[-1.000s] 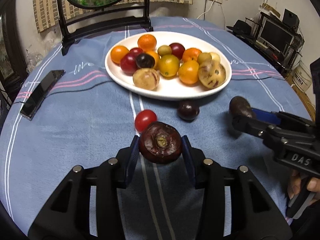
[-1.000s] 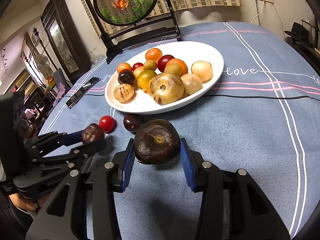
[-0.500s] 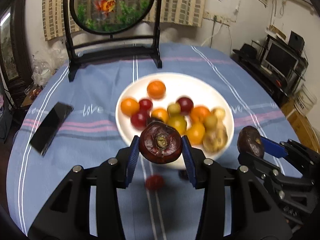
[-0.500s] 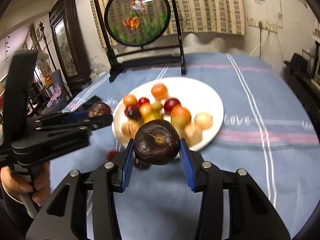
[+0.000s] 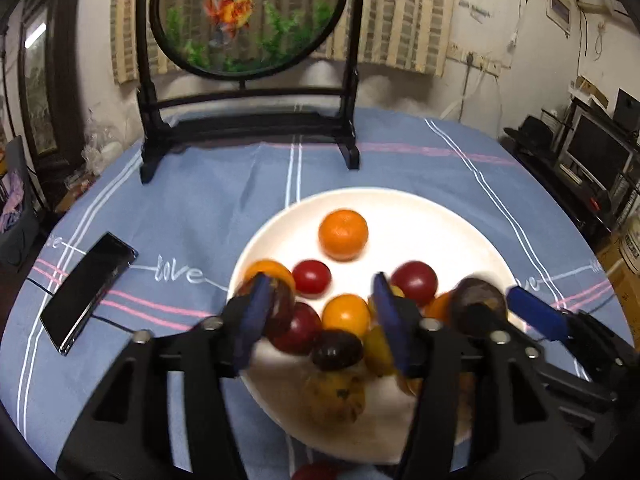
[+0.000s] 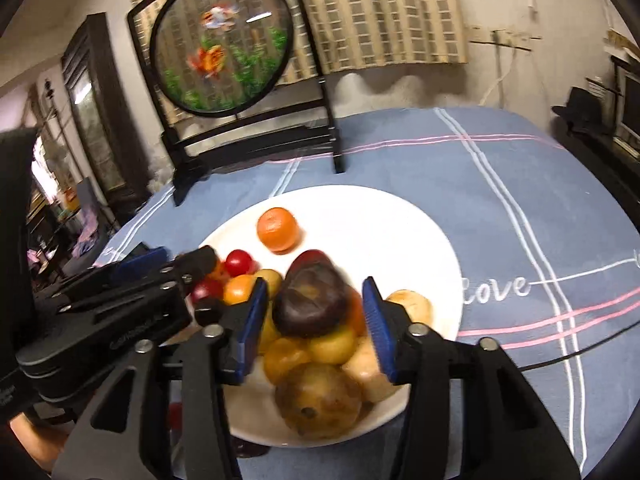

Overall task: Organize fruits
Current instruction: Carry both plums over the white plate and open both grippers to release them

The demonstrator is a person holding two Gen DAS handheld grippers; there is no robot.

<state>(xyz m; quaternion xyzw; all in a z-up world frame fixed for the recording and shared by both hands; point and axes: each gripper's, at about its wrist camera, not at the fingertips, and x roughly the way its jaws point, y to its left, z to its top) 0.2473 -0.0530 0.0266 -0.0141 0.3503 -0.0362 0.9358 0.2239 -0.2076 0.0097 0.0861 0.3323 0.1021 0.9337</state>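
A white plate (image 5: 404,216) (image 6: 384,224) holds several orange, red, yellow and dark fruits. My left gripper (image 5: 320,314) is open over the plate's near side; the dark purple fruit (image 5: 282,308) it carried is beside its left finger, blurred, among the pile. My right gripper (image 6: 312,318) is open over the plate; its dark purple fruit (image 6: 312,302) lies tilted between the jaws on top of the pile, clear of the right pad. The right gripper also shows in the left wrist view (image 5: 492,308) with that fruit (image 5: 478,300).
A black phone (image 5: 88,292) lies on the blue tablecloth at left. A round fish-painting screen on a black stand (image 5: 248,80) (image 6: 240,92) is behind the plate. A red tomato (image 5: 312,472) lies on the cloth before the plate. The table drops off at right.
Both grippers moved forward over the plate and opened. Each dark purple fruit has left its grip and now lies on the pile of fruit.
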